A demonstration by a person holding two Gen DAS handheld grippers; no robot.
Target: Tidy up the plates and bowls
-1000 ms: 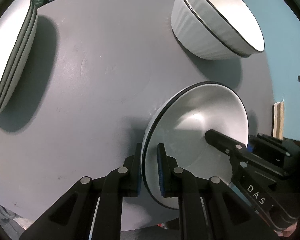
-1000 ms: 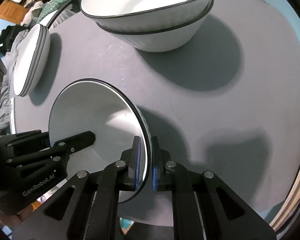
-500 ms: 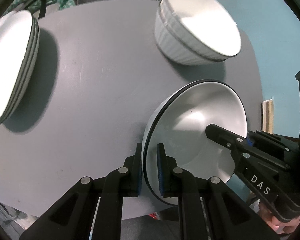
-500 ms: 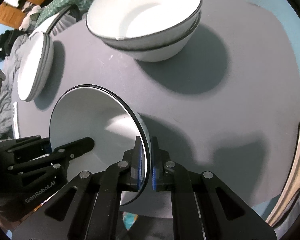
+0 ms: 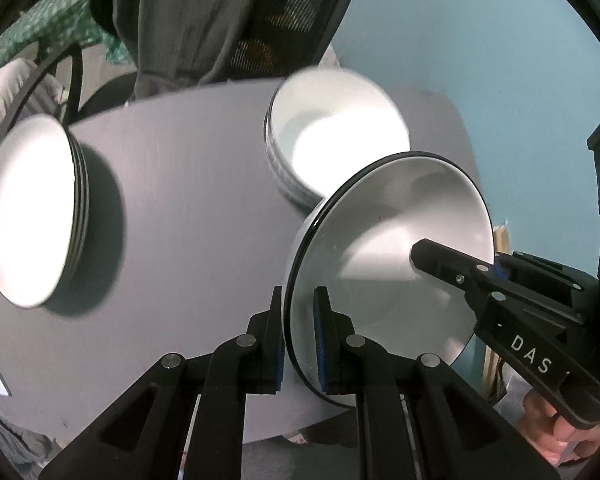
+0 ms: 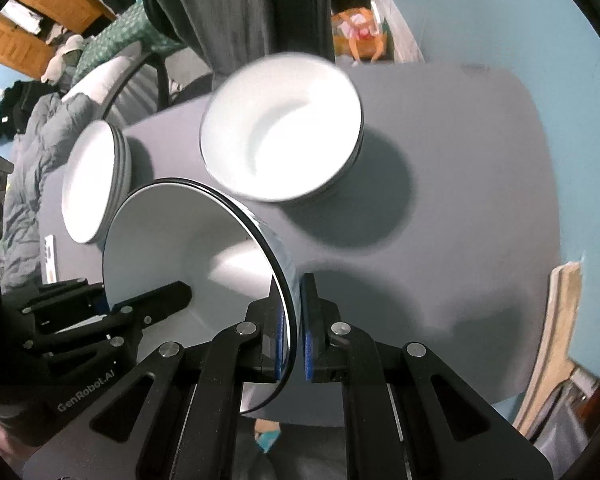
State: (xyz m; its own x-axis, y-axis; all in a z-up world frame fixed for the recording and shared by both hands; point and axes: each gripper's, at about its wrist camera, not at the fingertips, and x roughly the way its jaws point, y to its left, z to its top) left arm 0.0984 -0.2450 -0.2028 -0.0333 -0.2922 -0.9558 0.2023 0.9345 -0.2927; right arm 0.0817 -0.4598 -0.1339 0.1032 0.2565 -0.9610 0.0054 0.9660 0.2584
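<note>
Both grippers hold one white bowl with a black rim [image 5: 384,264] by opposite sides of its rim, above the near part of the grey round table [image 5: 188,208]. My left gripper [image 5: 300,340] is shut on the rim. My right gripper [image 6: 292,328] is shut on the other side of the bowl [image 6: 180,248]; it also shows in the left wrist view [image 5: 500,300]. A stack of white ribbed bowls [image 5: 332,136] [image 6: 280,132] stands beyond the held bowl. A stack of white plates [image 5: 28,208] [image 6: 92,184] sits at the table's left.
A dark chair with grey clothing [image 5: 220,20] stands behind the table. A blue wall [image 5: 480,40] is to the right. A wooden board [image 6: 552,340] leans by the table's right edge. Bedding and clutter [image 6: 40,120] lie at left.
Both grippers have lifted the bowl up and back from the table, so the table, bowl stack and plate stack now look farther and lower. The grip is unchanged.
</note>
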